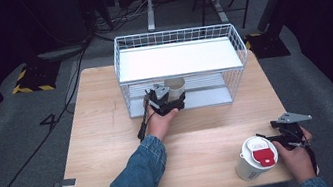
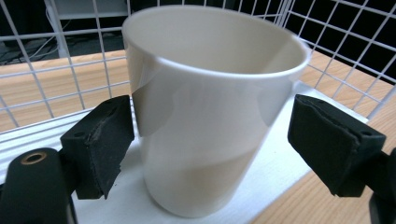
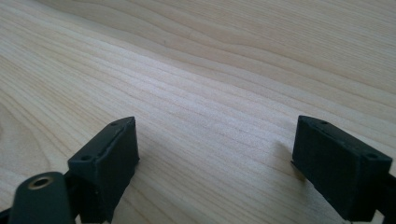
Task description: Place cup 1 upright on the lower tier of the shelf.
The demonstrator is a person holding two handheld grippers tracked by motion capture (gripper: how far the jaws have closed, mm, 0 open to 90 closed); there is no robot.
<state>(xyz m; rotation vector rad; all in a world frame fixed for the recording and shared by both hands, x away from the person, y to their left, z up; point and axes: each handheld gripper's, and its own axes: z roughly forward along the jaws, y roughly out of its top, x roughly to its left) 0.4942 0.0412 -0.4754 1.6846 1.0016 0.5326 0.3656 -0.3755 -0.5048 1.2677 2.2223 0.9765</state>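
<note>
A plain cream cup (image 1: pixel 175 86) (image 2: pixel 205 116) stands upright on the white lower shelf (image 1: pixel 201 99) of a wire rack (image 1: pixel 116 45). My left gripper (image 1: pixel 173 100) (image 2: pixel 212 121) reaches into the rack's open front, its jaws on either side of the cup. It is open: the right pad (image 2: pixel 334 140) stands clear of the cup wall and the left pad (image 2: pixel 100 140) sits right at it. My right gripper (image 1: pixel 276 141) (image 3: pixel 217 135) rests low over the bare wood at the table's front right, open with nothing between its jaws.
A white lidded cup with a red tab (image 1: pixel 257 157) stands near the front edge, just left of my right gripper. The rack's top holds a white board (image 1: pixel 179 58). The wooden table (image 1: pixel 105 133) has free room at left and centre. Cables lie on the floor at left.
</note>
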